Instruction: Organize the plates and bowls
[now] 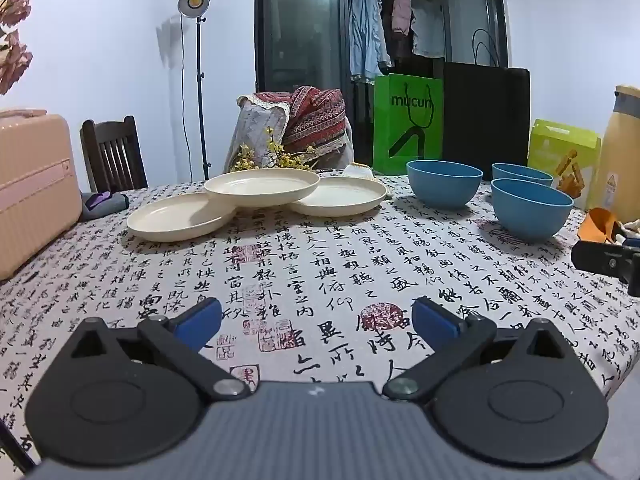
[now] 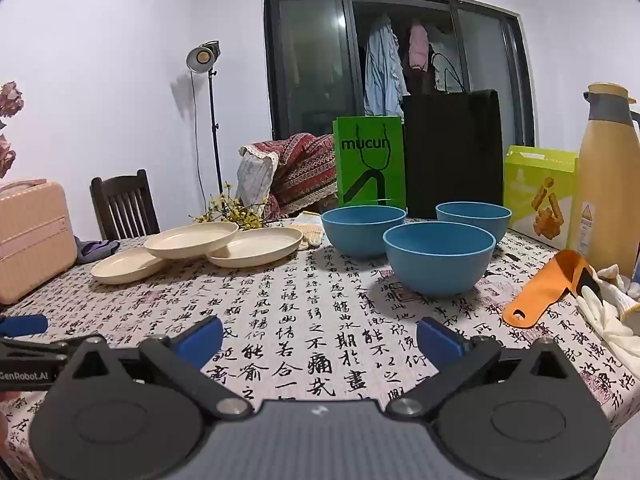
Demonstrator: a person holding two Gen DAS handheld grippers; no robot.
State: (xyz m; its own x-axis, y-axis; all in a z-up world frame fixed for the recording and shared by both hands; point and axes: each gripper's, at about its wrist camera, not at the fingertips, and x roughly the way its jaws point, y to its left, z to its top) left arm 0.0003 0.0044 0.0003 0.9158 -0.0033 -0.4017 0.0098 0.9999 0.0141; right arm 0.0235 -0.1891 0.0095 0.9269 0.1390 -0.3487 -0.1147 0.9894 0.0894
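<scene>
Three cream plates lie at the far left of the table: a left one [image 1: 180, 216], a right one [image 1: 340, 197], and a middle one [image 1: 262, 185] that rests tilted across both. Three blue bowls stand upright and apart on the far right: a nearest one [image 2: 438, 258], a left one [image 2: 362, 234] and a back one [image 2: 474, 218]. My left gripper [image 1: 316, 320] is open, well short of the plates, nothing between its blue pads. My right gripper [image 2: 320, 338] is open too, in front of the nearest bowl and short of it.
A calligraphy-print tablecloth [image 1: 320, 272] covers the table. A pink case [image 1: 32, 188] stands at the left edge. Green [image 2: 370, 162] and black [image 2: 452, 152] bags, a yellow-green box [image 2: 540, 192] and a thermos [image 2: 608, 176] line the back right. An orange scoop [image 2: 548, 288] and white gloves [image 2: 612, 316] lie at right.
</scene>
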